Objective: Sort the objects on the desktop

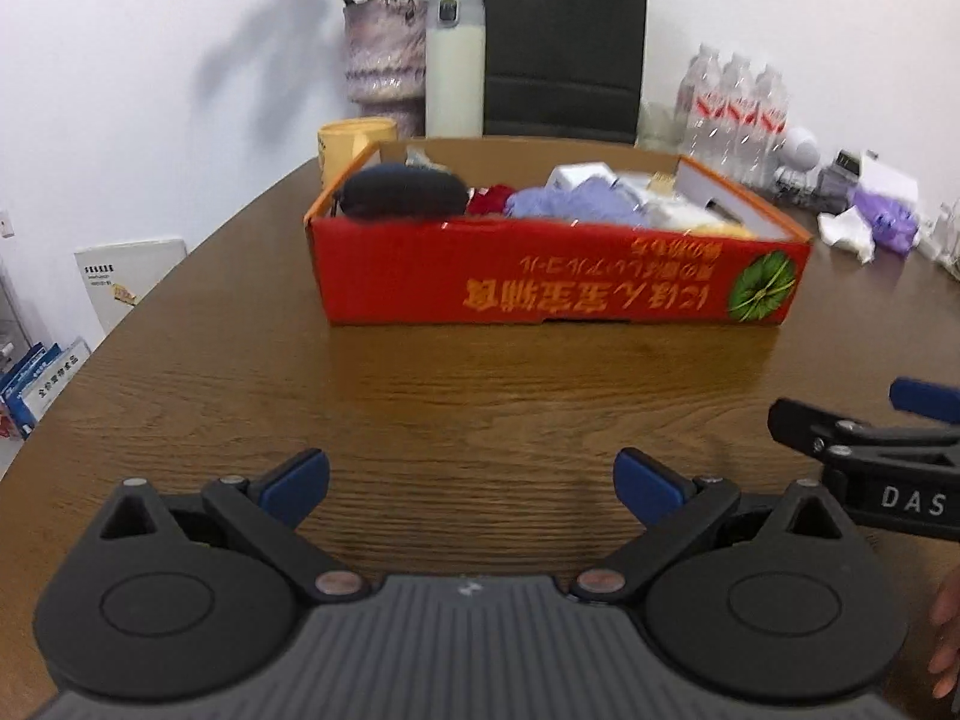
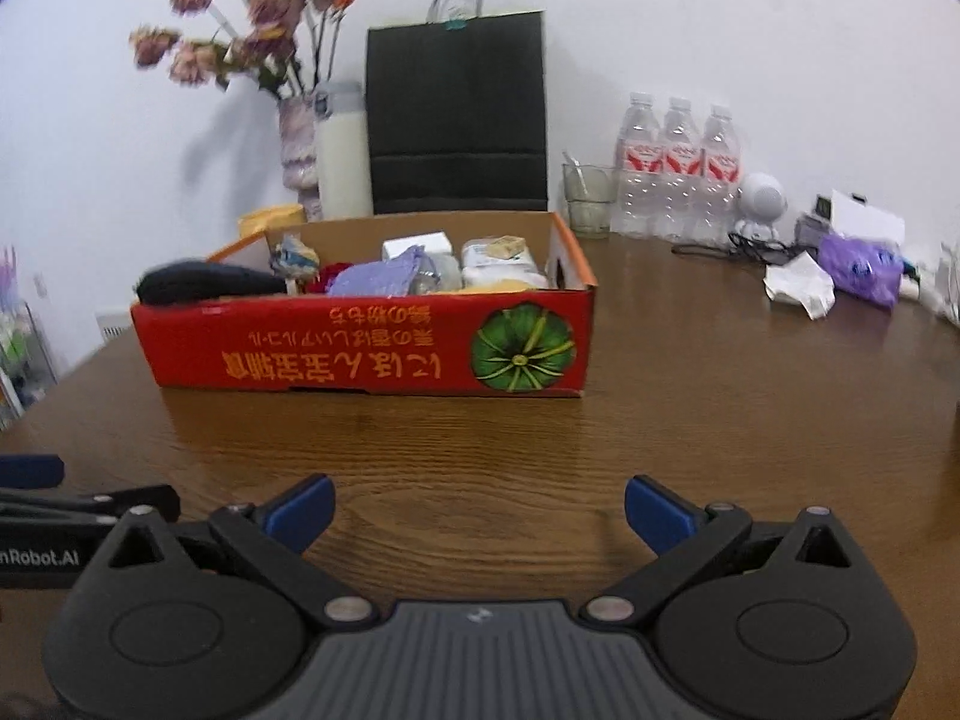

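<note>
Left gripper (image 1: 471, 483): blue-tipped tongs spread apart, empty, low over the brown wood-grain table (image 1: 480, 384).
Right gripper (image 2: 480, 513): likewise spread, empty, beside the left.
Red cardboard box (image 2: 360, 348): ahead mid-table, holding a dark pouch (image 2: 204, 288), lilac cloth (image 2: 378, 276) and white packets.
Advice: approach over the box's near wall and take one item from above.

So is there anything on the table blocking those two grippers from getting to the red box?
Nothing visible. Only bare wooden table lies between the left gripper, the right gripper and the red cardboard box. Both grippers are open and empty.
</note>
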A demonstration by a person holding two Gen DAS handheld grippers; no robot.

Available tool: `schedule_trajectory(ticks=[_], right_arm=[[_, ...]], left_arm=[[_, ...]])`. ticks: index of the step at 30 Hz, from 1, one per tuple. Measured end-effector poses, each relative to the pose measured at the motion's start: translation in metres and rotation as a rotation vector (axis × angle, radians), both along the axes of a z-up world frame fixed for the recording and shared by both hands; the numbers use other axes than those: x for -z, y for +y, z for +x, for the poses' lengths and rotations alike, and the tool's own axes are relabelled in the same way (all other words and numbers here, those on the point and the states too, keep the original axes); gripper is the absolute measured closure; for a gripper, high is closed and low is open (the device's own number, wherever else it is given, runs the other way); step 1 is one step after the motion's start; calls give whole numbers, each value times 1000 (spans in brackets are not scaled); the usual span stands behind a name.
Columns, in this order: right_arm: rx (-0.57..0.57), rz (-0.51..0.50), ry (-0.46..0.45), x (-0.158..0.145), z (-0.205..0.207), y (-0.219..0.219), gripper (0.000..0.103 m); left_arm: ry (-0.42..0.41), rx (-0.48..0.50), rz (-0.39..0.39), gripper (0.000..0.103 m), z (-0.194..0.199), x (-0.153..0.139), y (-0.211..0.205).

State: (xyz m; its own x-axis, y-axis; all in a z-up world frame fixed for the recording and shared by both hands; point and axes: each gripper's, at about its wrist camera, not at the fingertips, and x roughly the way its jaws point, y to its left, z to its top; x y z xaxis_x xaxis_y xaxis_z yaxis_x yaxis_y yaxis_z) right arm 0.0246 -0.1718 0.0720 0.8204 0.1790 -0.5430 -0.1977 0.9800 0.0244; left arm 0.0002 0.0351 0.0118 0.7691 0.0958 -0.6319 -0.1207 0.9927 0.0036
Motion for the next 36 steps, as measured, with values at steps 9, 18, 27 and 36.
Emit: schedule_trajectory(ticks=[9, 18, 27, 36], right_arm=[[-18, -71, 84, 17, 29, 30, 0], [-22, -33, 122, 20, 40, 28, 0], [-26, -30, 122, 20, 43, 27, 0], [-26, -29, 122, 20, 44, 27, 0]], left_arm=[[25, -28, 6, 0, 17, 19, 14], [18, -25, -1, 0, 31, 20, 18], [17, -25, -2, 0, 32, 20, 18], [18, -25, -1, 0, 32, 20, 18]])
